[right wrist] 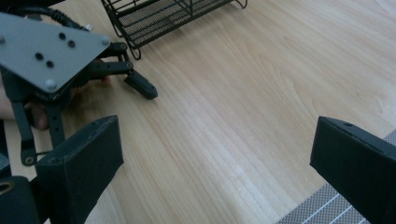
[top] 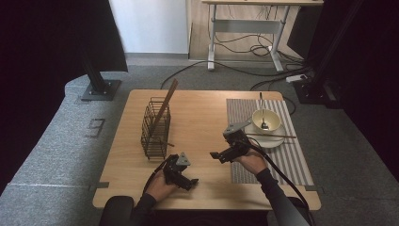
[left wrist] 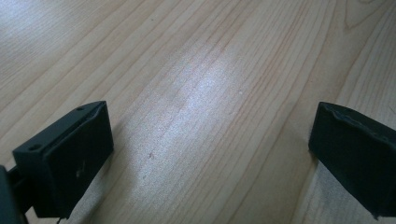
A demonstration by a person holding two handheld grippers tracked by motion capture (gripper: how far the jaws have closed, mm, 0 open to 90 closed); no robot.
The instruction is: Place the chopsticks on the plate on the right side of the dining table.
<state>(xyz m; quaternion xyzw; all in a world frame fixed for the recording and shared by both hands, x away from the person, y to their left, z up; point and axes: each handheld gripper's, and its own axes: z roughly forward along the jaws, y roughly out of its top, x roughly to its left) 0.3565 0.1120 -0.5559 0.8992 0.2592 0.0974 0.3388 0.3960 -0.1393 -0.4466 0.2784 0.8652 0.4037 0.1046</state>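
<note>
Both claws spread wide, holding nothing: left gripper point(top: 187, 181) low over bare wooden table point(top: 197, 117), right gripper point(top: 221, 156) by the grey striped placemat point(top: 291, 155). Nearest work item: thin brown chopstick point(top: 275, 136) lying across the white plate point(top: 277, 140) beside the white bowl point(top: 266, 120). Likely light, stiff, slick (rolls easily). Pinch it mid-shaft, where it overhangs the rim.
</note>
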